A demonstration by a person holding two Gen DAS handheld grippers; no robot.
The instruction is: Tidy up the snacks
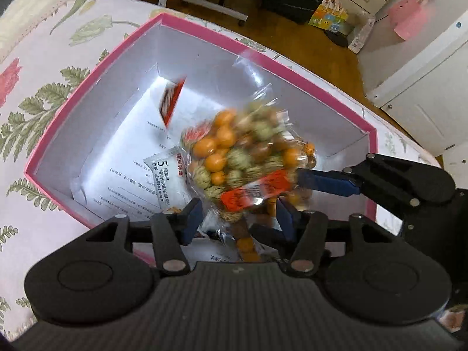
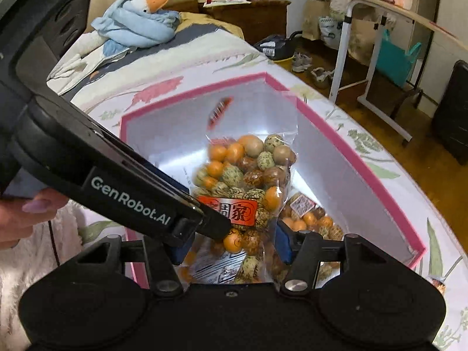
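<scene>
A clear bag of orange, green and brown coated nuts (image 1: pixel 242 152) (image 2: pixel 248 169) hangs over the pink-rimmed white box (image 1: pixel 204 33) (image 2: pixel 362 158). My left gripper (image 1: pixel 238 219) has its jaws apart around the bag's lower part; its fingers (image 1: pixel 191 215) flank the bag. My right gripper (image 2: pixel 234 242) also straddles the bag, jaws apart. In the left wrist view the right gripper's blue finger (image 1: pixel 324 181) reaches in at the red label (image 1: pixel 257 194). In the right wrist view the left gripper's black finger (image 2: pixel 210 225) touches the label (image 2: pixel 231 210). Whether either grips the bag is unclear.
Inside the box lie a white snack packet (image 1: pixel 166 175), printed paper (image 1: pixel 125 169) and another nut bag (image 2: pixel 310 216). The box sits on a floral bedspread (image 1: pixel 38 93). A goose plush (image 2: pixel 137 26) lies on the bed. Wooden floor, a white stand (image 2: pixel 345 49) and cabinets (image 1: pixel 418 67) surround.
</scene>
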